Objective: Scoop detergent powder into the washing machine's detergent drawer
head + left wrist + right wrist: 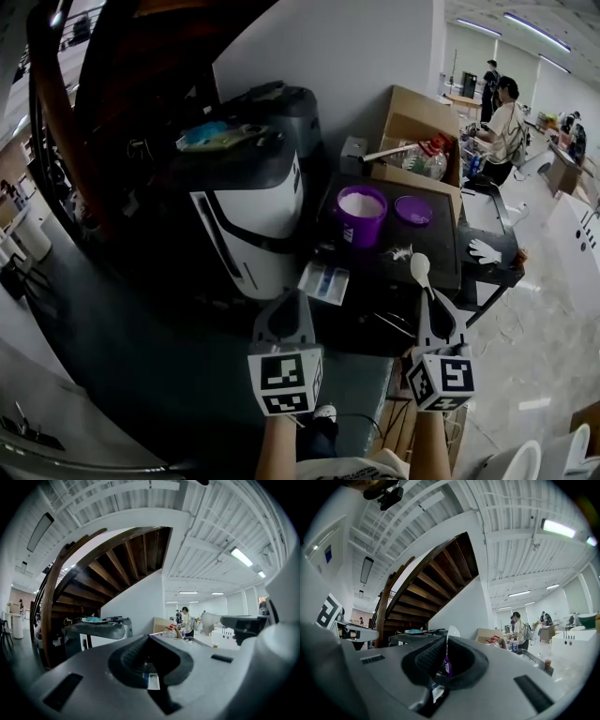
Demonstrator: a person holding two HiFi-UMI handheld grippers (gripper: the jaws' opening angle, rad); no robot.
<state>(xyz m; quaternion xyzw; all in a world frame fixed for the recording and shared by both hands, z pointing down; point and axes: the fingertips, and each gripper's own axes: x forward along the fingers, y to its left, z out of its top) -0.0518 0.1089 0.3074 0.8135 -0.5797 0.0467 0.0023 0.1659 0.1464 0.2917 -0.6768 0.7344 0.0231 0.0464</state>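
Right claw (432,302) clamped on spoon (421,270) | left claw (286,302) closed, empty | tub (360,228) of powder (360,201) open beside washer (248,211), drawer (324,282) out | risk: thin handle may twist in grip, spilling powder short of drawer

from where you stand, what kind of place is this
Likely an open workshop or lab, not a home: washer by a wooden staircase, ceiling strip lights, people at tables behind.

The head view looks steeply down, from close above, on the counter (375,281), with the left gripper (284,302) and right gripper (433,314) at its lower edge. Each gripper view sits low behind its own fingers (126,656) (424,660) and tilts up toward the staircase (117,569) (436,583). All three views share the washing machine (248,216) (96,629) (417,637). The head and right gripper views share the spoon (420,266) (451,632).
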